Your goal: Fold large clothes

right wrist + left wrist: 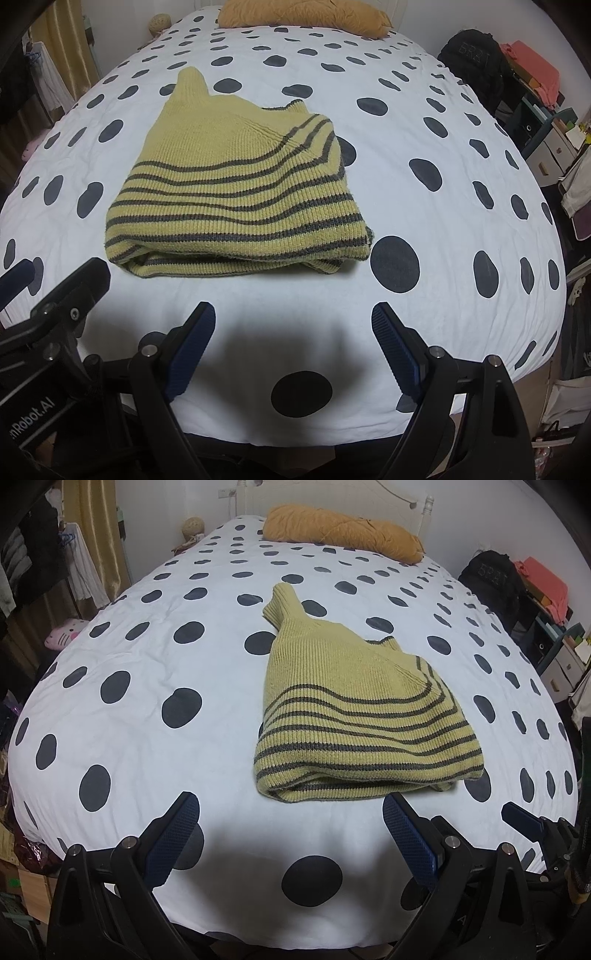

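Observation:
A yellow-green knit sweater with grey stripes (pixel 354 716) (pixel 236 192) lies folded into a thick bundle on the white bedspread with dark dots (pixel 129 686) (pixel 424 122). One ribbed cuff or collar sticks out at its far end. My left gripper (pixel 290 805) hovers open just short of the bundle's near edge, touching nothing. My right gripper (pixel 293 314) is open too, over bare bedspread in front of the sweater. Each gripper shows at the edge of the other's view: the right gripper (pixel 524 819) and the left gripper (pixel 55 288).
An orange-brown pillow (pixel 343 531) (pixel 303 14) lies at the head of the bed. A black backpack (pixel 491 576) (pixel 472 59) and cluttered shelves stand to the right. Hanging clothes and a pink plush (pixel 66 631) are on the left.

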Motion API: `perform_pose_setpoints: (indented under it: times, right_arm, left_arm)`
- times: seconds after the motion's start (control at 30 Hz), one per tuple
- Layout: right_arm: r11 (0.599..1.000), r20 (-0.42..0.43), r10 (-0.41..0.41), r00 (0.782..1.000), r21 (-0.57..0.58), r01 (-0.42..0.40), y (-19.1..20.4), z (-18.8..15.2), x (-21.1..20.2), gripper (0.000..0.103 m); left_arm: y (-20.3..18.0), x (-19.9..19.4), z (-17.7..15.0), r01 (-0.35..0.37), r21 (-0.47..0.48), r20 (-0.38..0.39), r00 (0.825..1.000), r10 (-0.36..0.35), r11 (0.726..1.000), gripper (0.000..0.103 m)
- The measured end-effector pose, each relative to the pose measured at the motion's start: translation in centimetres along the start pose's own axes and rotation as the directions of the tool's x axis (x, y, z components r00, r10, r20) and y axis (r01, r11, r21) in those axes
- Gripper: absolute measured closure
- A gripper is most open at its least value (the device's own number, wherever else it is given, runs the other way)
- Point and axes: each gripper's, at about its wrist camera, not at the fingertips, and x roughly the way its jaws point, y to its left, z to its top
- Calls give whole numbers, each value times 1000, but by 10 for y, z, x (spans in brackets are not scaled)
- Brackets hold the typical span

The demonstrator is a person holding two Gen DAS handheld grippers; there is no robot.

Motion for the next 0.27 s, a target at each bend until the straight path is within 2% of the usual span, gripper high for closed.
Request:
perform_pose_setpoints:
  times: [0.27]
  right_arm:
    - [1000,-1,1,1000,-4,-1,-1,1,1,16]
  left_arm:
    - [2,2,1,6,-5,-7,1000,-6,1000,3]
